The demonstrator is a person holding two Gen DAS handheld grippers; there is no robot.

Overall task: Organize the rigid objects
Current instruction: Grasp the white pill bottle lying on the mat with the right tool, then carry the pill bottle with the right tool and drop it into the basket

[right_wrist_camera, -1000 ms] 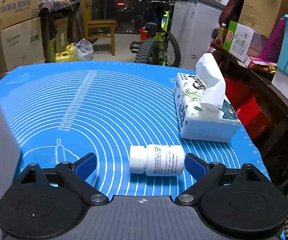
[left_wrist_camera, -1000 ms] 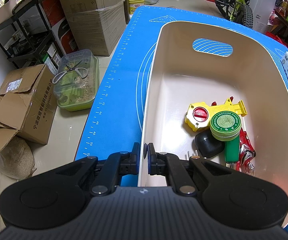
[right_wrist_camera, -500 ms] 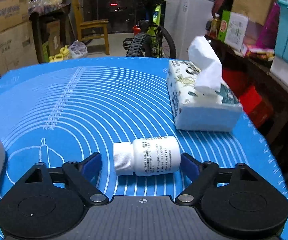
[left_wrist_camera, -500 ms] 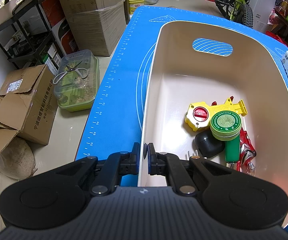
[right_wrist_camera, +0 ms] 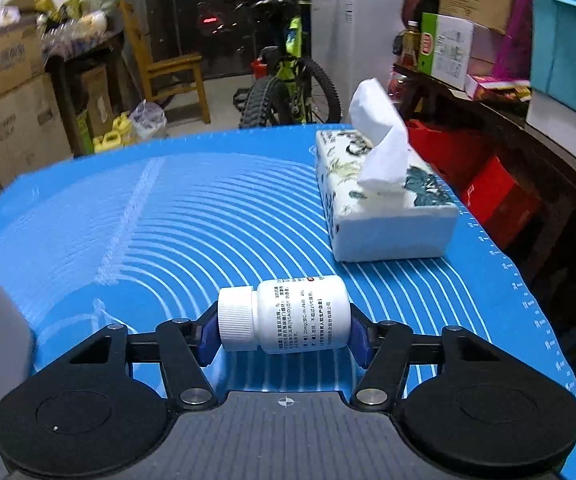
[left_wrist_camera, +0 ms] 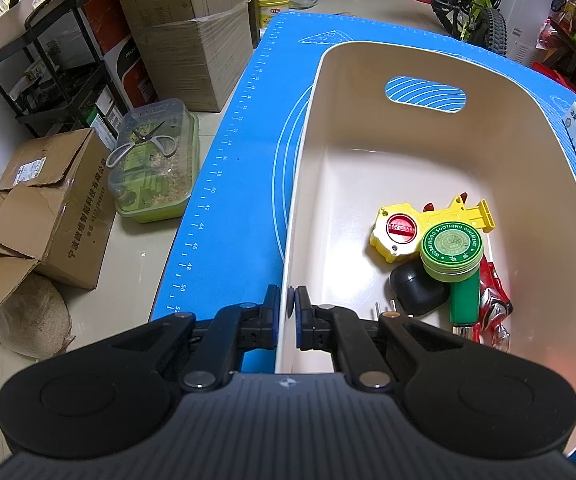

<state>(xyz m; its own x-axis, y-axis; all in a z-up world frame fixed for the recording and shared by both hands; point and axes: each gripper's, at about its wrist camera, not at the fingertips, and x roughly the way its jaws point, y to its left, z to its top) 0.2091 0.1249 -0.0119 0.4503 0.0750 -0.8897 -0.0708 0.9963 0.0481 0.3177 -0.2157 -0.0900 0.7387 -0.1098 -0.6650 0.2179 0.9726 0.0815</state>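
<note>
The right gripper (right_wrist_camera: pixel 283 330) had just been closing, and now its blue pads pinched the white bottle (right_wrist_camera: pixel 284 313) end to end, cap on one side and bottom on the other. A second before, the bottle lay loose on the blue mat (right_wrist_camera: pixel 192 216) between wide-open tongs. So it looked ready to go into the bin. The left gripper (left_wrist_camera: pixel 287 312) was pressed tight on the near wall of the cream bin (left_wrist_camera: pixel 307 160), same as before. The toys (left_wrist_camera: pixel 439 256) inside were piled up, partly hidden. The room behind looked blurry.
</note>
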